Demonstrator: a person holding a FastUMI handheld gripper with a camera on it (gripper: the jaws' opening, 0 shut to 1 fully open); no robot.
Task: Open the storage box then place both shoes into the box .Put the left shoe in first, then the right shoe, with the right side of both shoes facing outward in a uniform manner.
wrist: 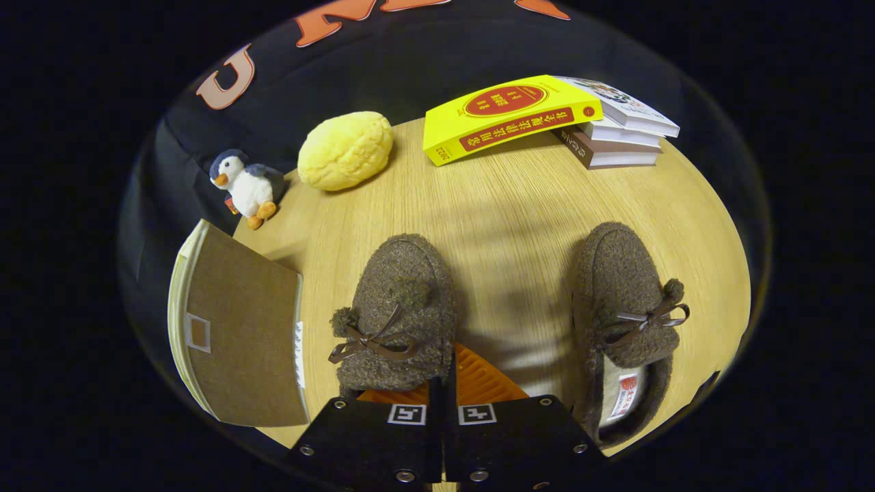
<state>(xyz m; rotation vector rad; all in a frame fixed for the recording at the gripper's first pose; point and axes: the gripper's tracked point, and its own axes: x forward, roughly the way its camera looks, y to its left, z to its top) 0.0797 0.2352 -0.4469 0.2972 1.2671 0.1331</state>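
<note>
The claw [448, 383] is closed down narrow, its two fingers nearly meeting and pinching the heel wall of the left shoe [396, 307], one finger on the outside and one seemingly inside the opening, so the shoe is held between them. That shoe is a brown fuzzy slipper with a pompom and a thin dark bow on top; its long axis runs straight away from the fingers, toe pointing toward the far side of the bench [506, 205]. The right shoe [625, 321] lies on the bench off to the right of the fingers, apart from the first, roughly parallel to it with its toe also pointing away; it is rolled a little onto its side so its pale lining and a small red-and-white label in the heel show, the print too small to make out. The box [239, 335], brown with a pale edge and a small square patch on its face, sits to the left of the fingers, just beside the held shoe. Beyond the shoes, a plush penguin [243, 184] and a yellow bun-shaped toy [346, 150] sit near the bench's far left edge. At the far right a yellow book [509, 116] with red bands of writing leans on a stack of books [622, 133].
</note>
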